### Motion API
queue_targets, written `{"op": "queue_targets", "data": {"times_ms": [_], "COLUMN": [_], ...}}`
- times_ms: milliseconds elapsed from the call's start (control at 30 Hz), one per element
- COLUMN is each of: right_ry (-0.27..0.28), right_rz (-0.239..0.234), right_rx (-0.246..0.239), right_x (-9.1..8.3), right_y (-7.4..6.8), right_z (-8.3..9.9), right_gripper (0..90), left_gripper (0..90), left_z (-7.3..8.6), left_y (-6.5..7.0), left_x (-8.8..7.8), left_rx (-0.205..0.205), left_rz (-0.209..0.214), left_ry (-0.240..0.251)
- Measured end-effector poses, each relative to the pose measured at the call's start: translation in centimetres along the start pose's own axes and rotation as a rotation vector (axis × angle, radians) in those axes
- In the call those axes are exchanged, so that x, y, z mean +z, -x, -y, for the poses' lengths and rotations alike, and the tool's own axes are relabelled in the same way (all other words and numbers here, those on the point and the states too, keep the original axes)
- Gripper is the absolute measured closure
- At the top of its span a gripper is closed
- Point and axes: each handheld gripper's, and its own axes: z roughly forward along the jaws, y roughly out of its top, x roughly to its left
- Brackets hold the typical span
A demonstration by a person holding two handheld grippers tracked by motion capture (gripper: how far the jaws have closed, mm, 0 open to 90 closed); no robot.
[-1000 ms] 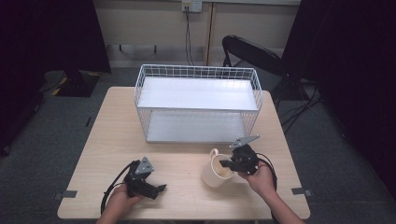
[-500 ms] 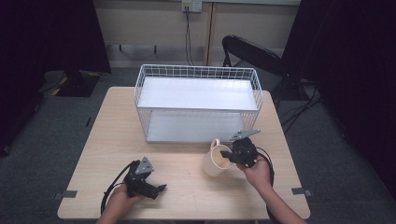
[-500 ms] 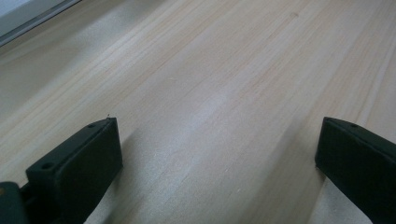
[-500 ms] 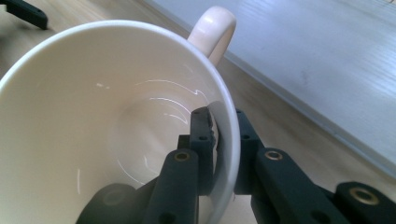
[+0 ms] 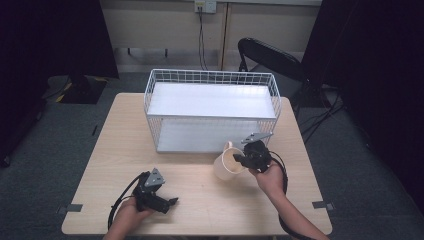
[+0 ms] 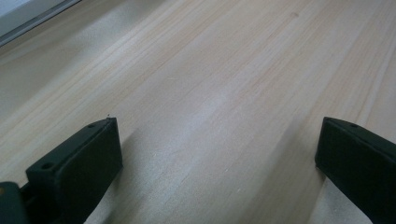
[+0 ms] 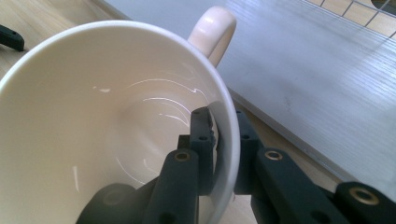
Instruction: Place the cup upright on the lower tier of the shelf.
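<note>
No readable text, label, brand, number or sign appeared anywhere in the views. The cream ceramic mug (image 7: 116, 126), the white wire basket shelf (image 5: 211, 100) and the pale wooden table (image 5: 200, 200) all carried plain, unmarked surfaces.

White wire basket (image 5: 212, 114) on wooden table (image 5: 100, 145); black chair (image 5: 272, 57) behind.
</note>
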Motion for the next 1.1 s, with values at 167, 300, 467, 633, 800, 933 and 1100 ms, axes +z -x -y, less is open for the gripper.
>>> {"op": "queue_targets", "data": {"times_ms": [167,300,467,633,800,933,1100], "right_ry": [0.004,0.016,0.027,0.048,0.073,0.092,0.124], "right_rz": [0.018,0.030,0.059,0.082,0.111,0.139,0.184], "right_rx": [-0.006,0.007,0.019,0.047,0.064,0.076,0.069], "right_x": [0.3,0.4,0.5,0.6,0.7,0.8,0.9], "right_y": [-0.1,-0.1,0.2,0.5,0.8,1.0,1.0], "right_z": [-0.3,-0.6,-1.1,-1.4,-1.6,-1.8,-2.0], "right_gripper": [83.4,83.4,83.4,83.4,83.4,83.4,83.4], "left_gripper": [0.1,0.1,0.1,0.1,0.1,0.0,0.1], "left_z": [0.0,0.0,0.0,0.0,0.0,0.0,0.0], "left_y": [0.0,0.0,0.0,0.0,0.0,0.0,0.0], "left_x": [0.0,0.0,0.0,0.0,0.0,0.0,0.0], "left_rx": [-0.001,0.000,-0.001,-0.001,0.000,0.000,-0.001], "left_rz": [0.000,0.000,0.000,0.000,0.000,0.000,-0.001], "left_ry": [0.000,0.000,0.000,0.000,0.000,0.000,0.000]}}
